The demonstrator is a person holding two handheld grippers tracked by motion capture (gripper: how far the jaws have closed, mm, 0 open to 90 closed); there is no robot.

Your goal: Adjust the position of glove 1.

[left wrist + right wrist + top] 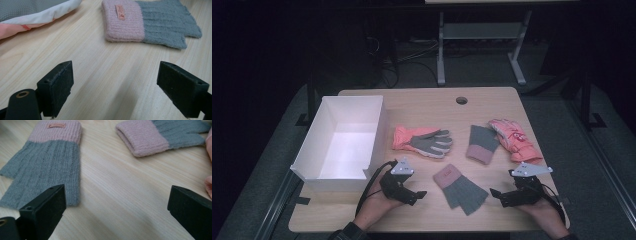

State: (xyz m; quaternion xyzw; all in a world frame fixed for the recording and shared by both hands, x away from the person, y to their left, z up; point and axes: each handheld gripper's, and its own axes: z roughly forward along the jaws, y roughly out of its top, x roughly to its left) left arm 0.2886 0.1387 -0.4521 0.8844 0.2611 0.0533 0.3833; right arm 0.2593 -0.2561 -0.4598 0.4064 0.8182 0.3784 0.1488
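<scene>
Flanking near knit glove point(459, 188): left gripper point(421, 193) and right gripper point(494, 192) both wide open, empty; glove between, cuff away, right slightly nearer.

knit grey-and-pink gloves: 2, one point(459, 188) well right of the white box point(343, 140), the other point(482, 143) farther right | padded pink gloves: 2, one point(422, 140) just right of the box, one point(515, 140) farthest from it | white boxes: 1 | counter point(422, 102): 1
</scene>
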